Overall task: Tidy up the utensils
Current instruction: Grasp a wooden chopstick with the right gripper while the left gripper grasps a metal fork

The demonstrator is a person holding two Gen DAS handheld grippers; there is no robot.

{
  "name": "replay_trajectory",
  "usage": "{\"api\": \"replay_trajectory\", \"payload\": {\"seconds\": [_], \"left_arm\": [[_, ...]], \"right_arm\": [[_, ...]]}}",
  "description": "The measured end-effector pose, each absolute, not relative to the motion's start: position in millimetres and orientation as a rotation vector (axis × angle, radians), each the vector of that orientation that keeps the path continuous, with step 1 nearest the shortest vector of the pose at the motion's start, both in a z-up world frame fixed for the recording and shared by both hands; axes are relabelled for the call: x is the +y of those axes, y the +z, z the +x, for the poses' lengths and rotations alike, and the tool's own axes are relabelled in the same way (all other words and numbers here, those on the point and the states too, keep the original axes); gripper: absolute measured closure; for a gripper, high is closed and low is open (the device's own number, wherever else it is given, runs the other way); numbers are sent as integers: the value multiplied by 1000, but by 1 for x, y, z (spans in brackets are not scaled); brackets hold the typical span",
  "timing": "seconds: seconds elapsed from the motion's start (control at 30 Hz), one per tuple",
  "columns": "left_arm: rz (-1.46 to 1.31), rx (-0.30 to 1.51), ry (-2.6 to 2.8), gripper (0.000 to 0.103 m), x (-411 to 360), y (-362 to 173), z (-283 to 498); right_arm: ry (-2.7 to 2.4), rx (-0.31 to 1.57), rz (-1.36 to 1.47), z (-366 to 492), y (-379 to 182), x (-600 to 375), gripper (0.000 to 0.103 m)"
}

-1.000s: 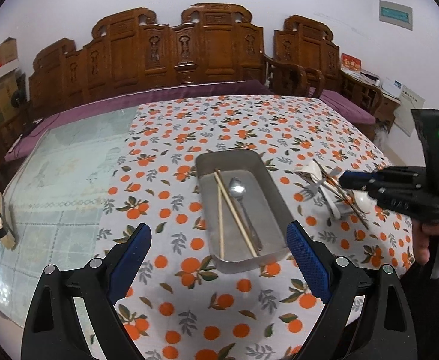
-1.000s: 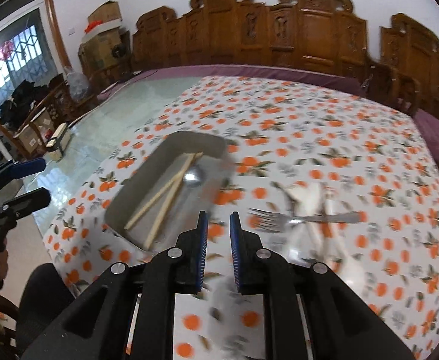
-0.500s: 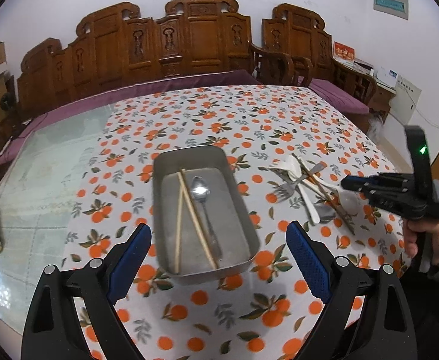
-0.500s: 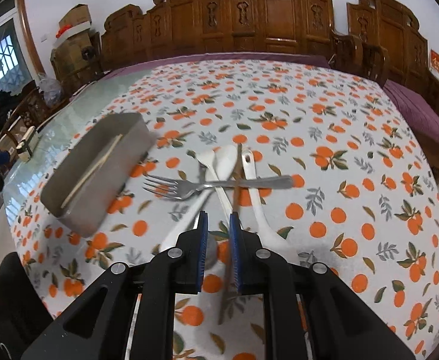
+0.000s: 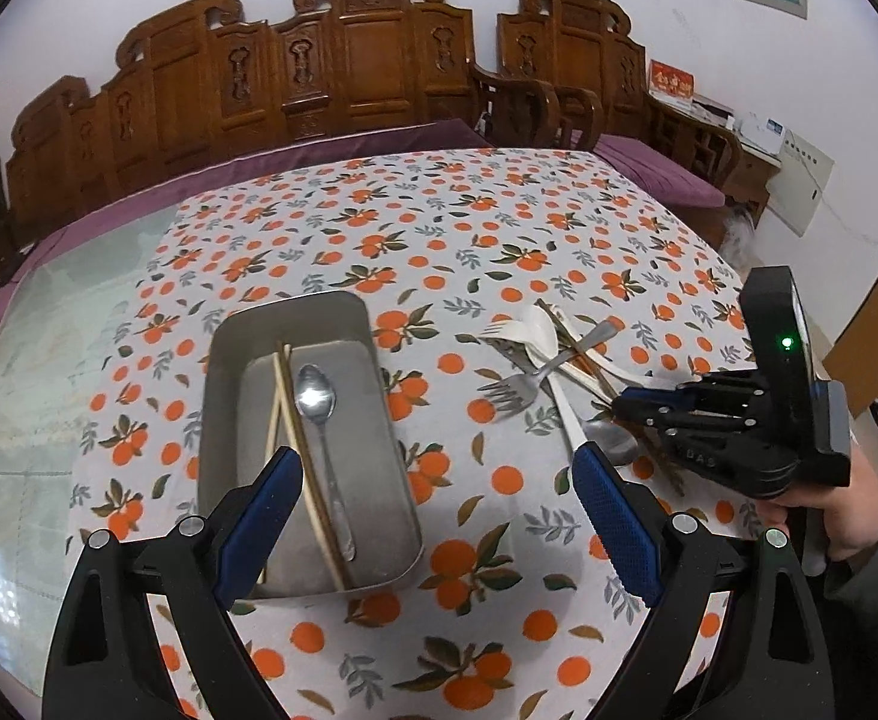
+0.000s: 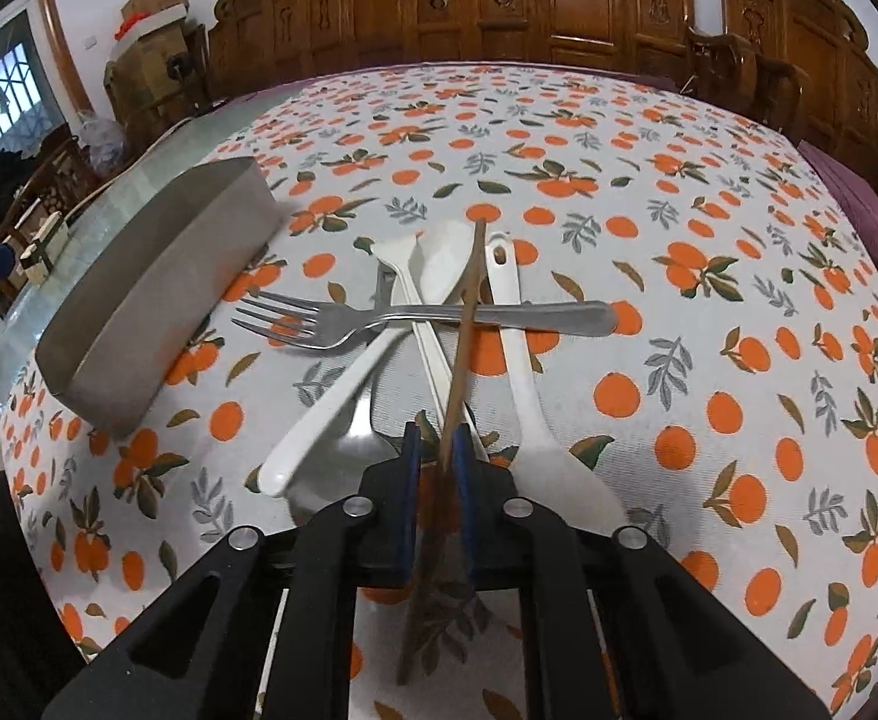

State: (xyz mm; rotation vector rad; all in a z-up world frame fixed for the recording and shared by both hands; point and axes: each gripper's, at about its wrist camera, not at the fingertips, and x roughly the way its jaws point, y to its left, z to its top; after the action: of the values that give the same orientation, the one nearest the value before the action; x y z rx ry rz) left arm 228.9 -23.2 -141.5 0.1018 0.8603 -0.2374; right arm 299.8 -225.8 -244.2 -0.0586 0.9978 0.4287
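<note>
Since the earlier frame, the right gripper has descended and clamped the brown chopstick in the utensil pile near the table's right edge. The left gripper stays wide open, empty. The metal tray, mid-table, holds two chopsticks and a spoon.

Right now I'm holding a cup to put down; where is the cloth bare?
Bare: the far stretch of tablecloth beyond the metal tray and the utensil pile, and the strip right of the pile. Crowded: between tray and pile, where the right hand-held gripper grips a dark chopstick.
</note>
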Motion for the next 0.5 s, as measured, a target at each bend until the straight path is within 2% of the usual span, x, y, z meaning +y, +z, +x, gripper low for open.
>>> {"api": "replay_trajectory", "payload": {"seconds": [0.23,0.5], "left_arm": [[113,870,-247,15,-37,-145,238],[165,893,-271,15,-58,-156,263]], "right_arm": [[427,998,-48,303,-245,-230,97],[423,943,86,304,-223,-265,97]]}}
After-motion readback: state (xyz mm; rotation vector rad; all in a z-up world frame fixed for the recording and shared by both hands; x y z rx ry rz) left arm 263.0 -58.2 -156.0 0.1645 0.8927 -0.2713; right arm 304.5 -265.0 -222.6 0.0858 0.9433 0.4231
